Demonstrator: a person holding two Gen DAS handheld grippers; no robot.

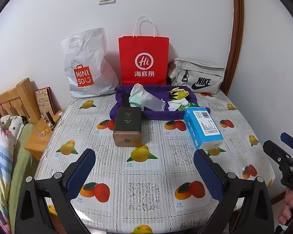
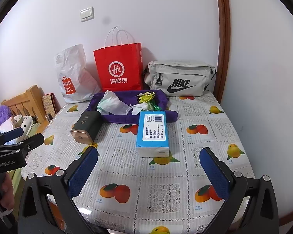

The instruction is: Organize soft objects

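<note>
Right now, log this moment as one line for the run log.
phase: start | left gripper: open, empty | right gripper: open, empty | tissue pack: on table | dark box: by purple tray

Blk gripper (image 1: pixel 144 167) frames, blue pads (image 1: pixel 81 173), silver screws

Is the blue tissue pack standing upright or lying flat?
Lying flat. The blue tissue pack rests on its broad side on the tablecloth, its barcode label facing up, just in front of the purple tray.

A glossy fruit-print plastic cloth covers the counter (image 2: pixel 205 120); the purple fabric tray (image 2: pixel 115 119) looks plush, the red paper bag (image 2: pixel 119 58) matt.
</note>
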